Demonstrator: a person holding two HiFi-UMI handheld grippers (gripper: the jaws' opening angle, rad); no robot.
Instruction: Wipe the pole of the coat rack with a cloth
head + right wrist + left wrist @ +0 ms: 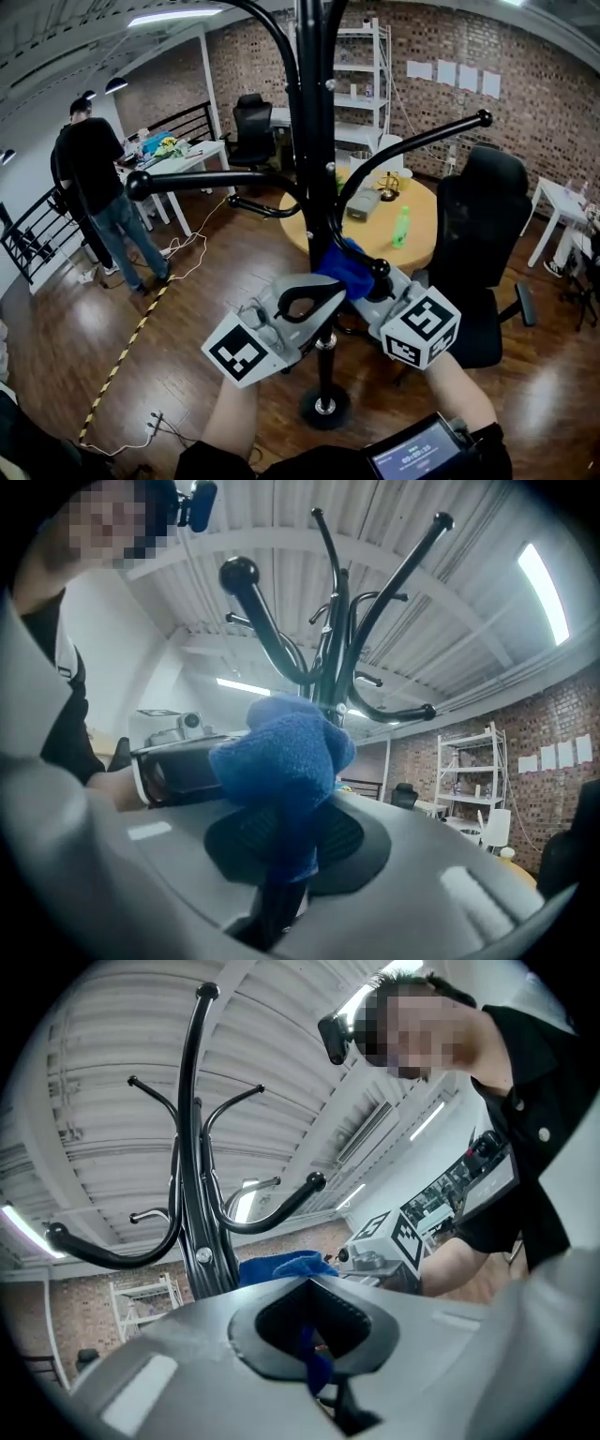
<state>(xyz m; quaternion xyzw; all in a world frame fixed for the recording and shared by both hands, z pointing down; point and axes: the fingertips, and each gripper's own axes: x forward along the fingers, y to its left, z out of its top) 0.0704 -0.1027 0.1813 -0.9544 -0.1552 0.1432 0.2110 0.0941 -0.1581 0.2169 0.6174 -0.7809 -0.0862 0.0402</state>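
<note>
Right hand-held gripper (pixel 281 855) and left hand-held gripper (pixel 314 1358) each clamp the blue cloth (pixel 345 267), holding it against the pole (pixel 316 141), apparently for wiping.

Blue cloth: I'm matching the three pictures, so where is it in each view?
Head view: blue cloth at centre, against the pole.
Left gripper view: low centre, right of the pole.
Right gripper view: centre, pinched between the jaws.
Shared landmark: the pole.
</note>
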